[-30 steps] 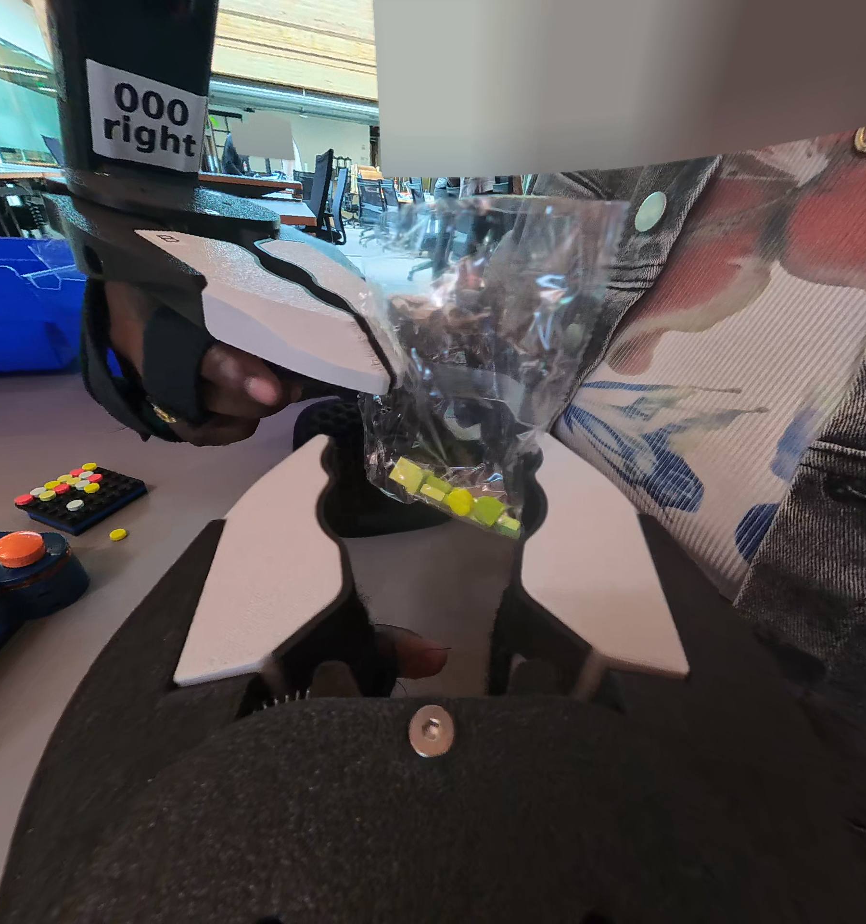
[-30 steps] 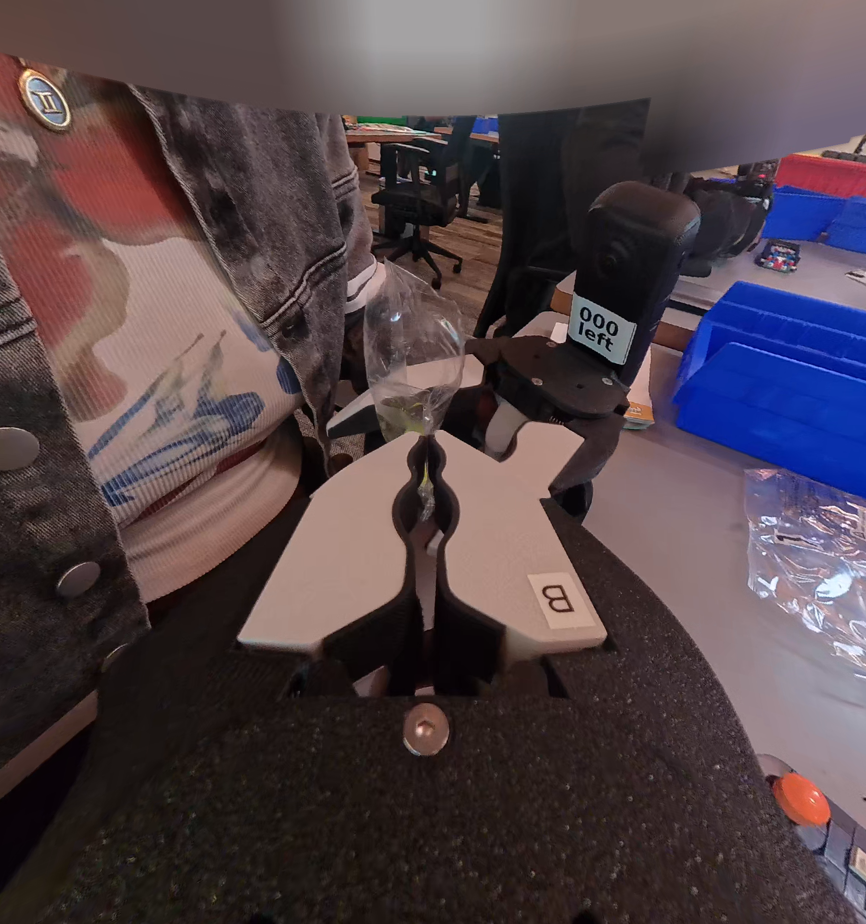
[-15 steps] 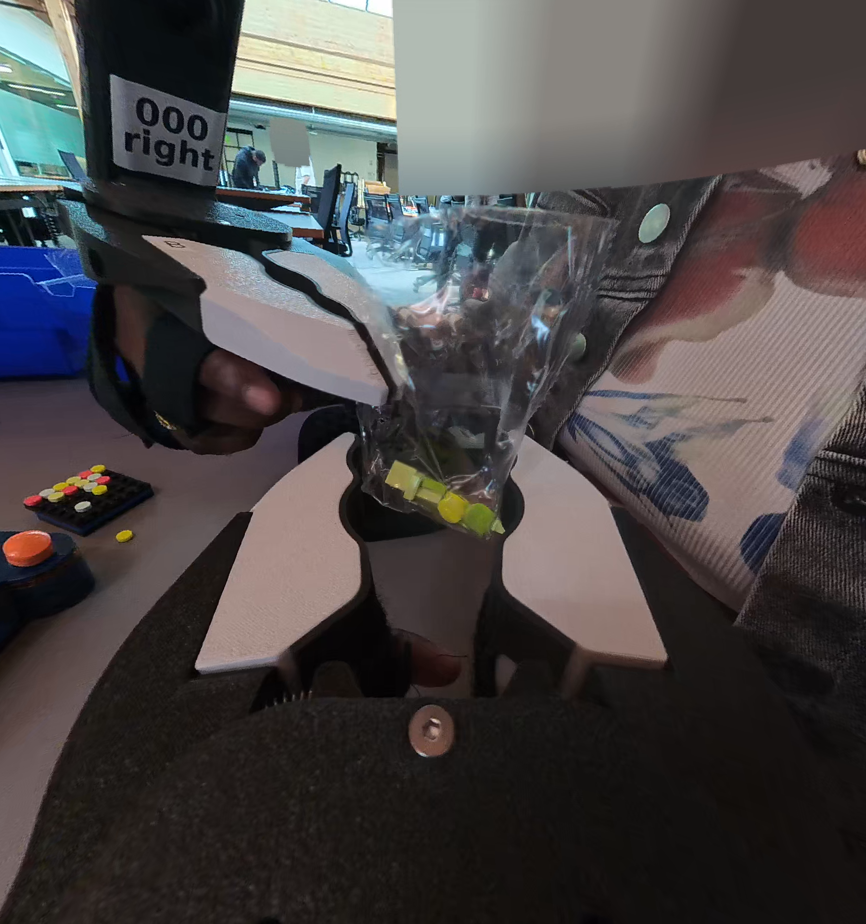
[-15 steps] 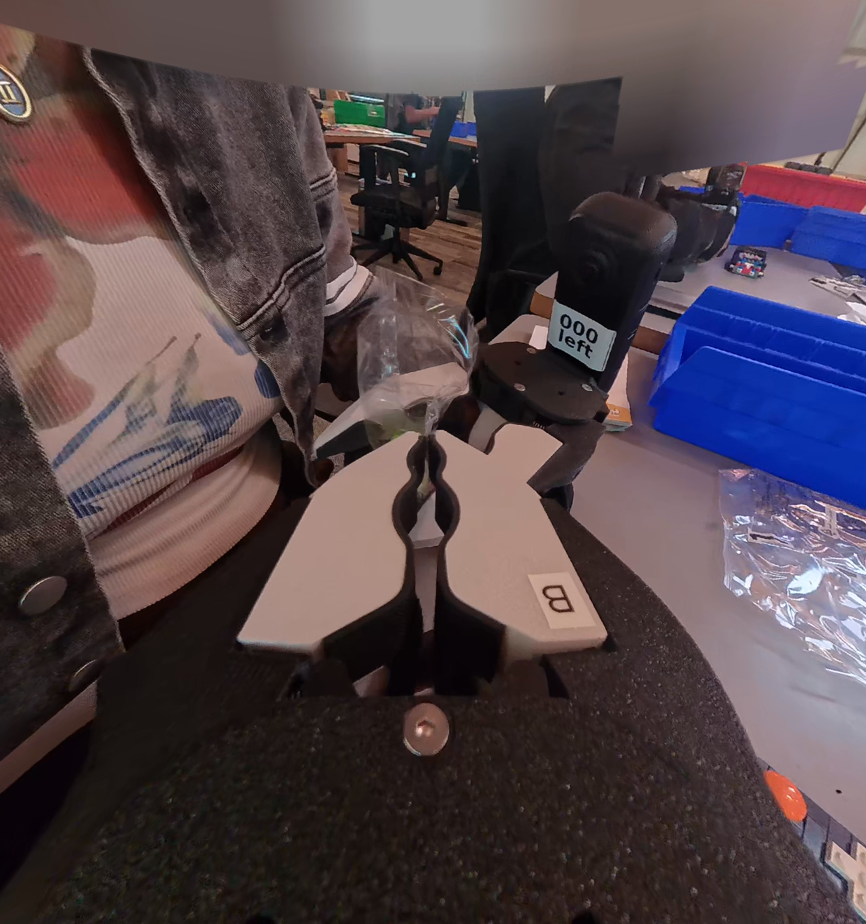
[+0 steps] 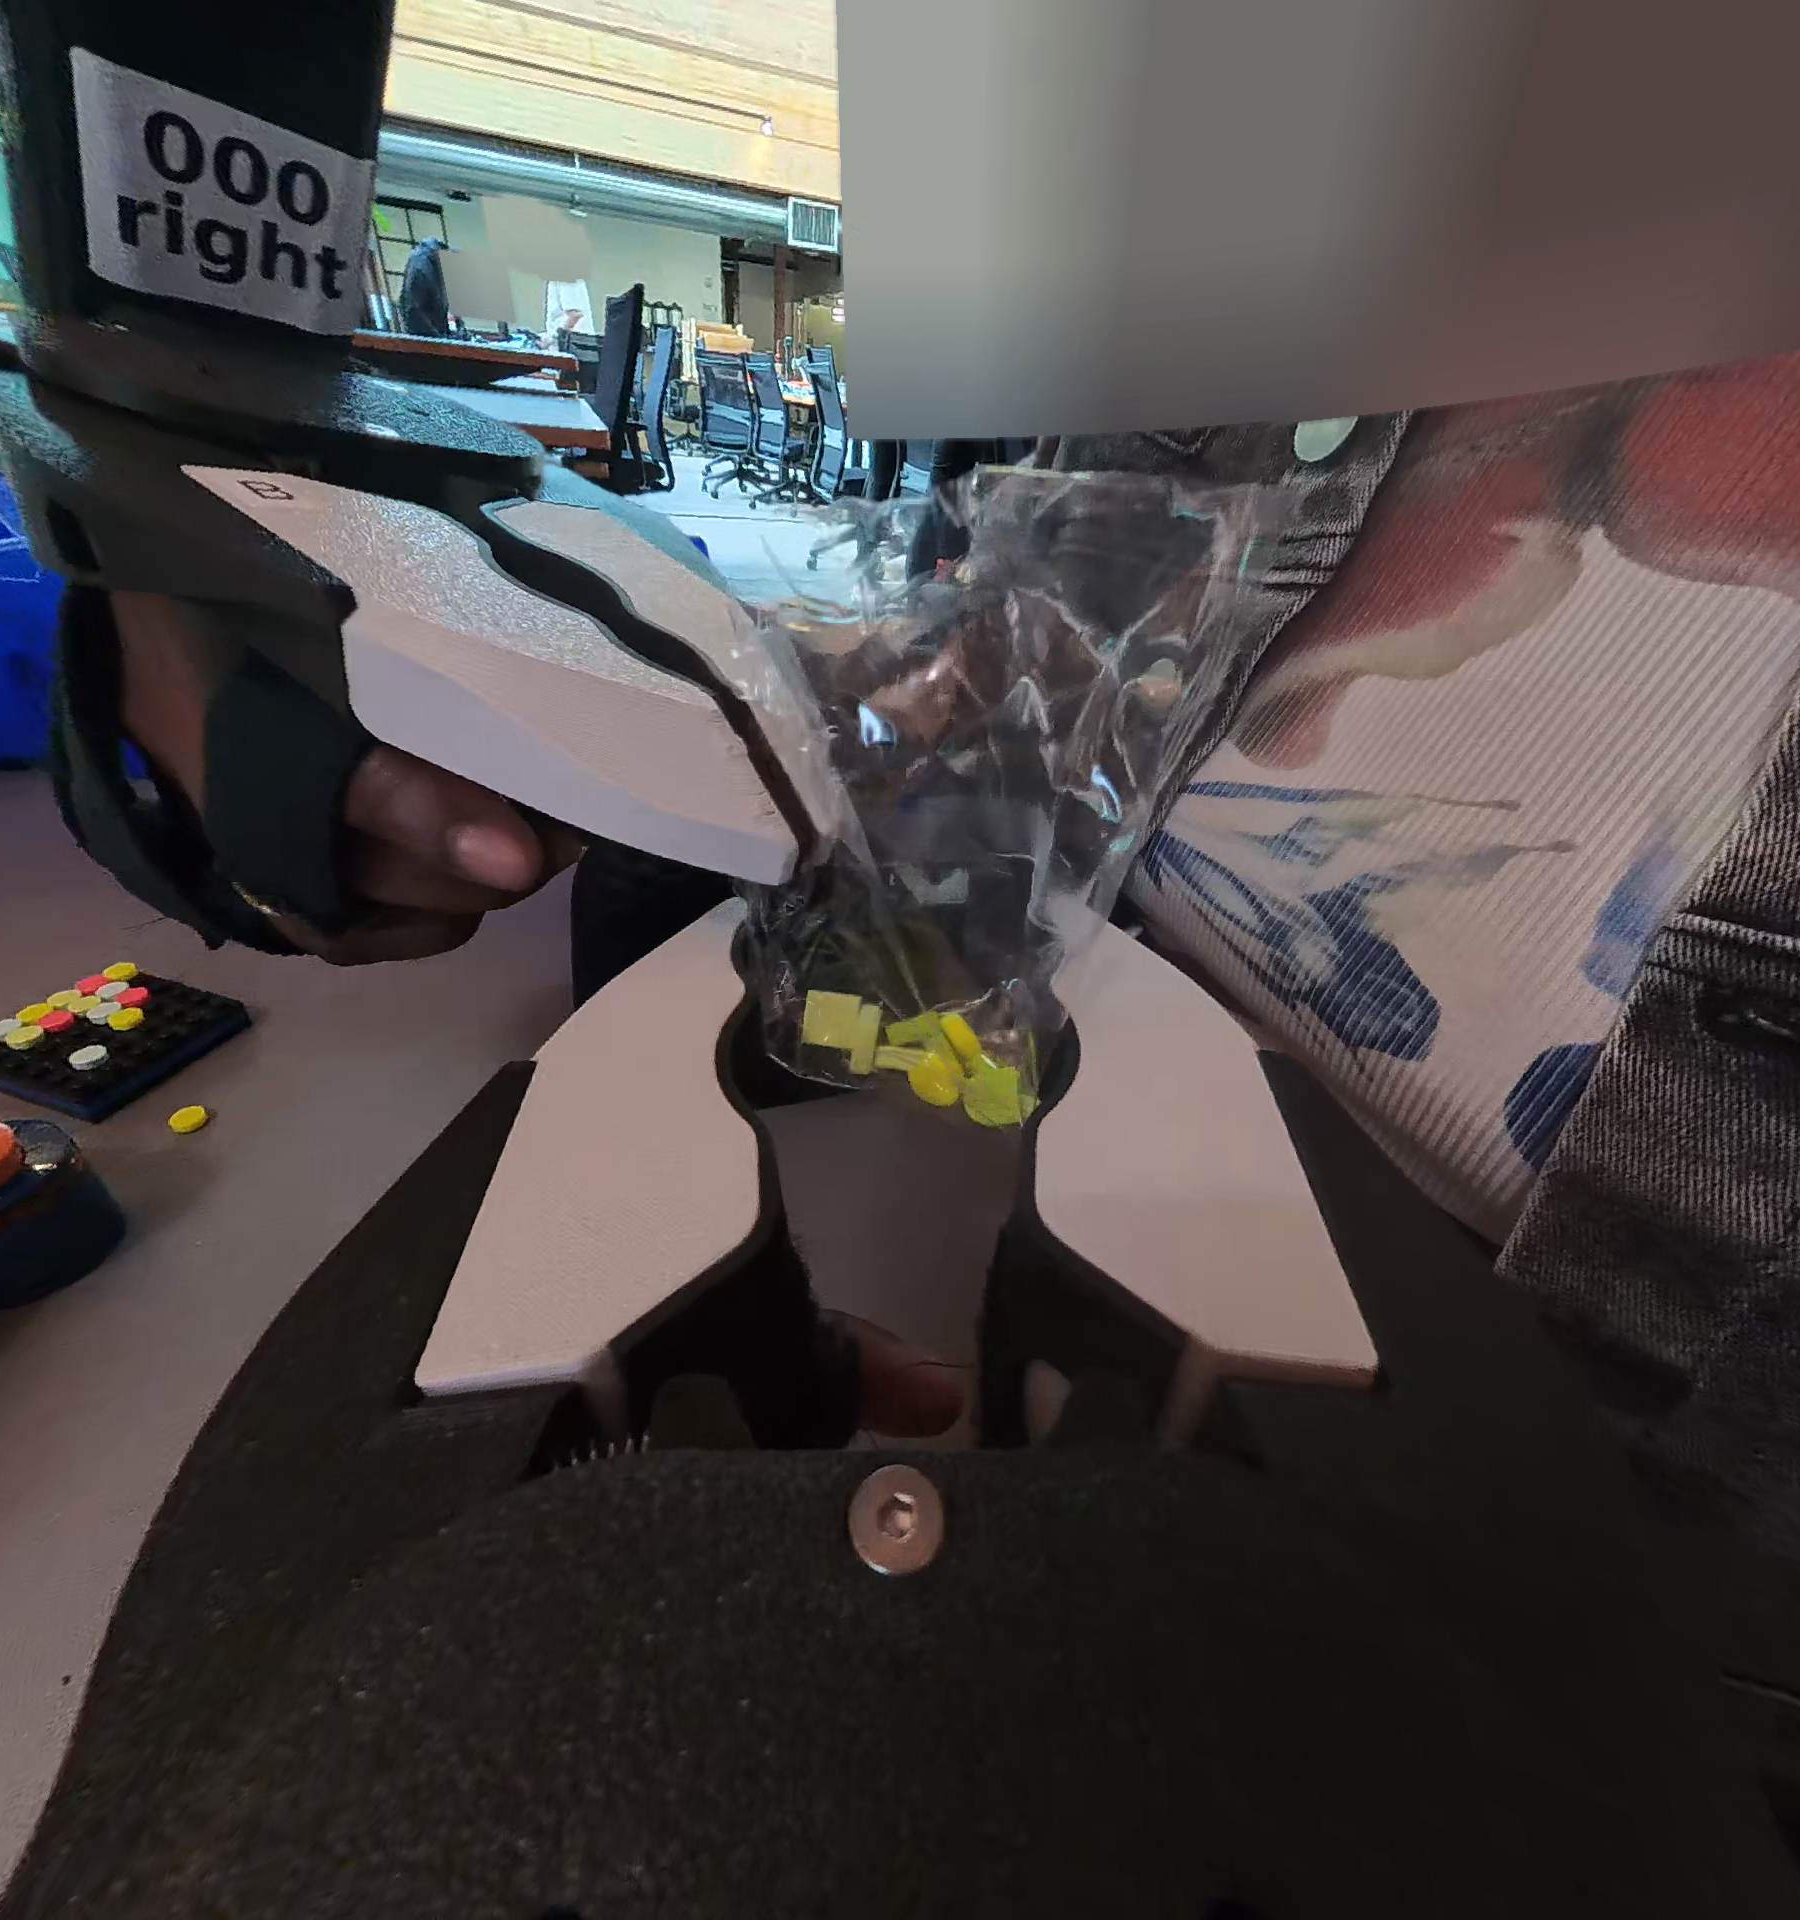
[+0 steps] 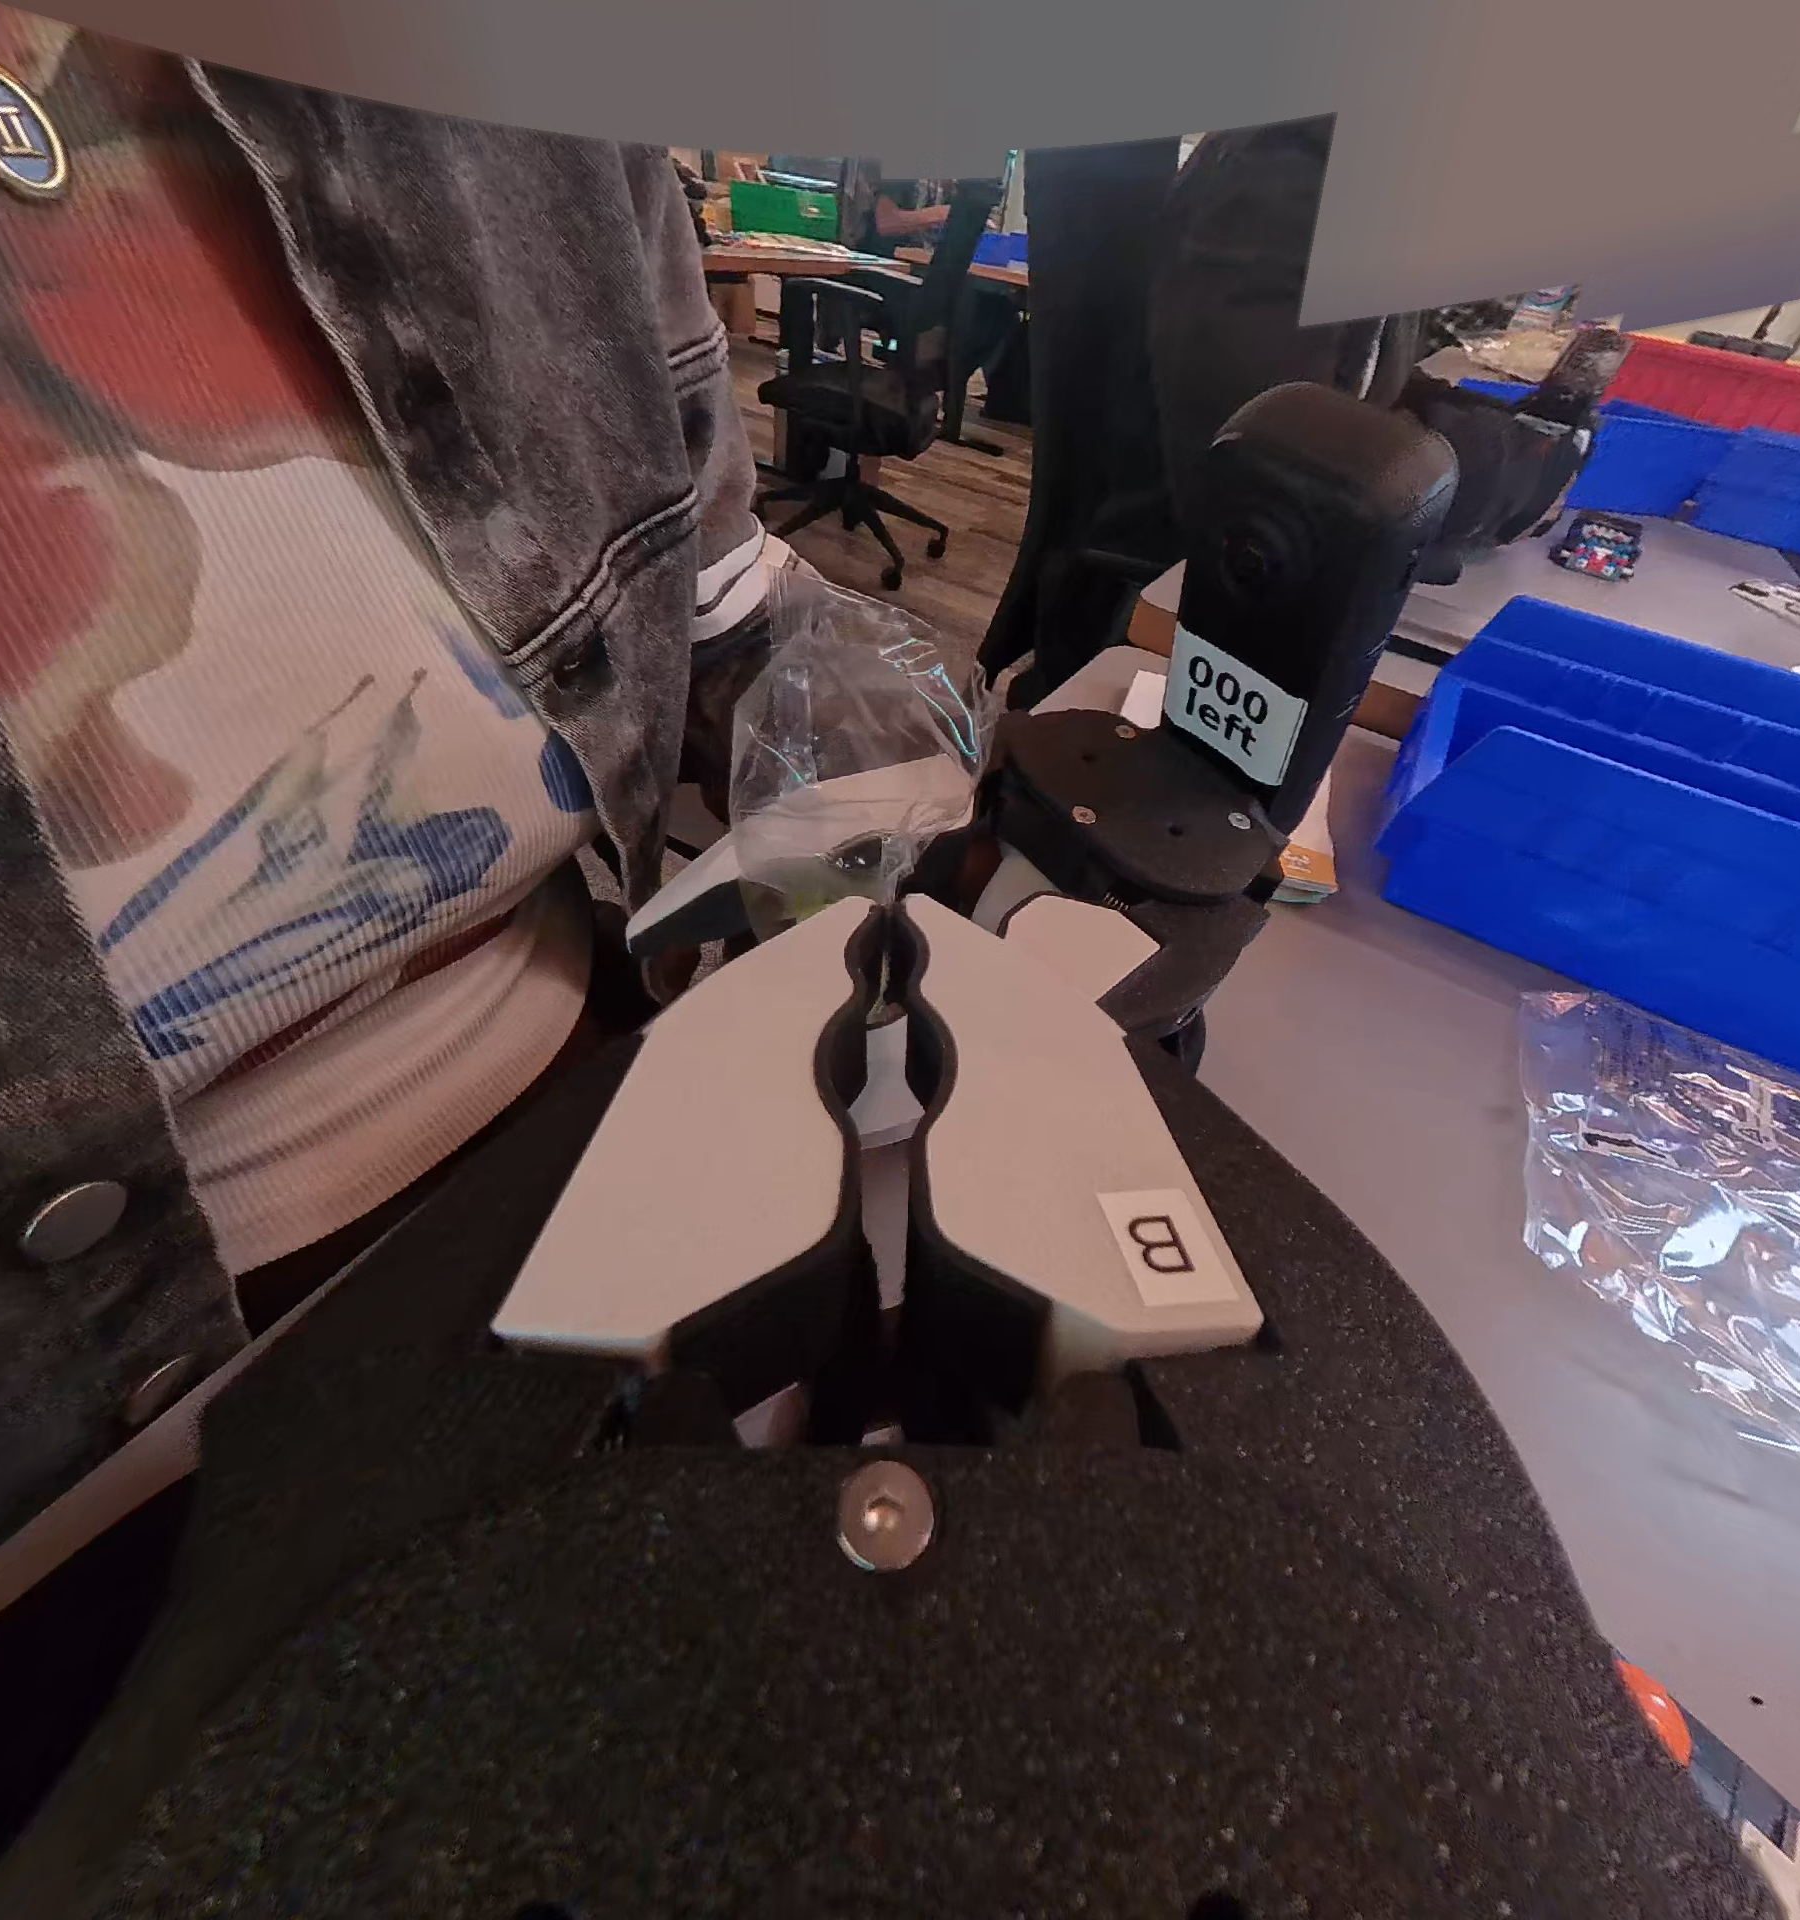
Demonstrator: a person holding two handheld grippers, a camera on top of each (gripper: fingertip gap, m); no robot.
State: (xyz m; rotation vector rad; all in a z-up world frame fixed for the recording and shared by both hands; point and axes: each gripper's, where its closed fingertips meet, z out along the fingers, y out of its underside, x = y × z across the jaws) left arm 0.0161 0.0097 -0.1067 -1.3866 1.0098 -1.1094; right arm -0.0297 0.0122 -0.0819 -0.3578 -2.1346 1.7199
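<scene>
Hanging from right gripper (image 6: 888, 920), pinched on clear bag (image 5: 963, 790) | bag's long axis vertical, yellow pieces (image 5: 922, 1049) at bottom | left gripper (image 5: 896, 1023) spread, bag bottom between its fingers, above grey table (image 5: 283, 1195).

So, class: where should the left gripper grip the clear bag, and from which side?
Probably the free upper edge opposite the right gripper, coming edge-on: the clear bag is flat film there, while the yellow pieces make the bottom lumpy.
</scene>
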